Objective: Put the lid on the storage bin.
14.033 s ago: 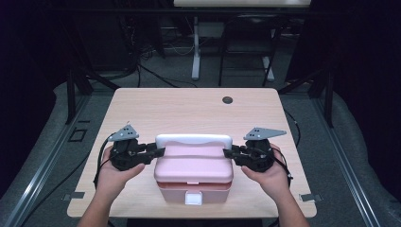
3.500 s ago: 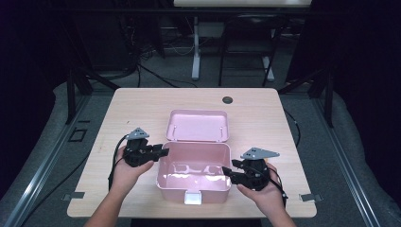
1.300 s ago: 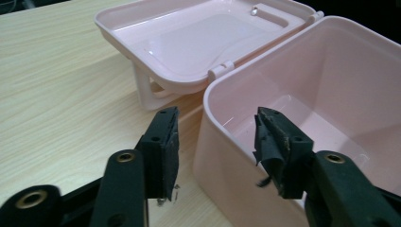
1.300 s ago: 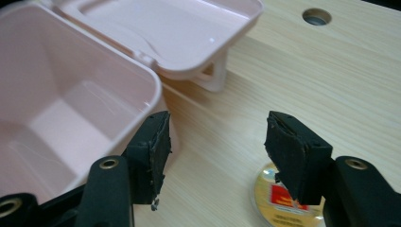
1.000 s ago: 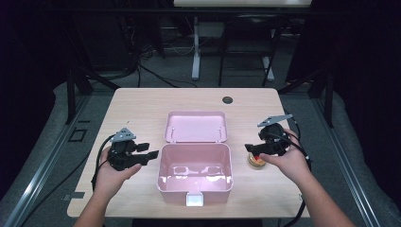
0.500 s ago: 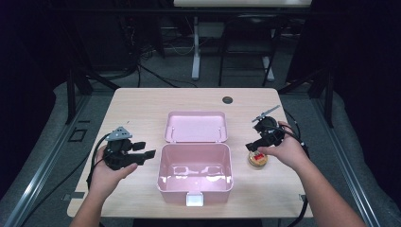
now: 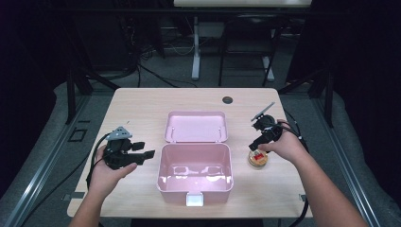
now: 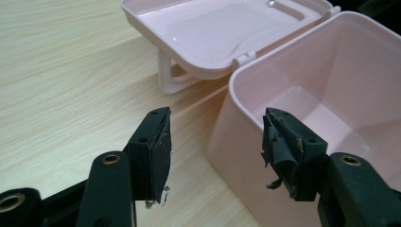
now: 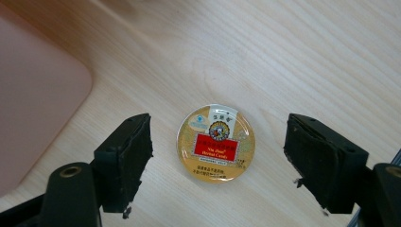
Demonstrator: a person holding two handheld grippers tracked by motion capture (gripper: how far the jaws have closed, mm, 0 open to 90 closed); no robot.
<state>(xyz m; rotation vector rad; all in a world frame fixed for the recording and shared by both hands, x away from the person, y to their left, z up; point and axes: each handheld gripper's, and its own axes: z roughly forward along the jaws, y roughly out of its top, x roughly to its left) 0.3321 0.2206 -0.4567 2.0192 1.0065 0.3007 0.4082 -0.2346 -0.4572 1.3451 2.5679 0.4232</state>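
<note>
A pink box [image 7: 195, 172] stands open at the table's middle, its lid [image 7: 196, 126] folded back behind it. To its right a round gold tin with a red label [image 7: 258, 158] lies flat on the wood. My right gripper [image 7: 256, 147] points down over the tin [image 9: 215, 142]. Its jaws have just been opening, and the pads [image 9: 124, 158] stand wide of the tin on either side without touching it. My left gripper [image 7: 143, 152] stays left of the box and aims at its left wall [image 8: 236, 142]. Its jaws have also just been opening, with nothing gripped.
A dark round grommet [image 7: 227, 100] sits in the table near the far edge. A white latch [image 7: 194, 199] juts from the box's front, close to the table's near edge. Cables trail from both grippers off the table's sides.
My right gripper has shifted left and tipped down over the tin. The left hand, the box and the tin have kept their places.
</note>
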